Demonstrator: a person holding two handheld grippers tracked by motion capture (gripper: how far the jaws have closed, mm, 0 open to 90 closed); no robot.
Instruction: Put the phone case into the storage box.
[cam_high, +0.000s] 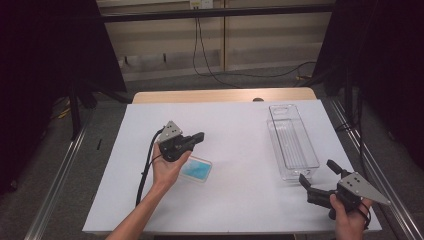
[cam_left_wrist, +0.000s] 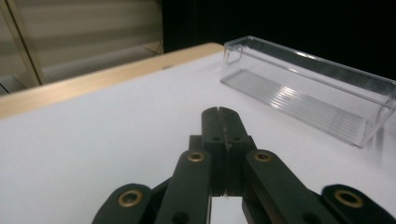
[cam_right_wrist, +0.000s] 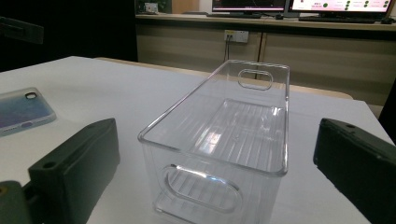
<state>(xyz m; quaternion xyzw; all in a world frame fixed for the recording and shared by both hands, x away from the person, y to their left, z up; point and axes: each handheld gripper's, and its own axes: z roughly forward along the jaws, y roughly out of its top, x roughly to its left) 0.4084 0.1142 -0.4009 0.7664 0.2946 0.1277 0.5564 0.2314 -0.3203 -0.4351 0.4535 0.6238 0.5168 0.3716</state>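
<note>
In the high view, the left gripper (cam_high: 199, 137) hangs above the white table (cam_high: 235, 200), its jaws pressed together with nothing between them. A blue phone case (cam_high: 196, 168) lies flat on the table just near of it, under the left hand (cam_high: 167, 167). The right gripper (cam_high: 320, 176) rests at the near right corner with its jaws spread wide and empty, pointing at the near end of the clear bin (cam_high: 292, 142).

In the left gripper view, the closed jaws point over bare table toward the clear bin (cam_left_wrist: 308, 100) at the far right.

In the right gripper view, the clear bin (cam_right_wrist: 224, 140) stands empty between the open jaws, and the phone case (cam_right_wrist: 21, 111) lies far at the left.

I judge that the work has not really begun: the case is not yet grasped. The next move needs the left jaws to open and come down on the case.
</note>
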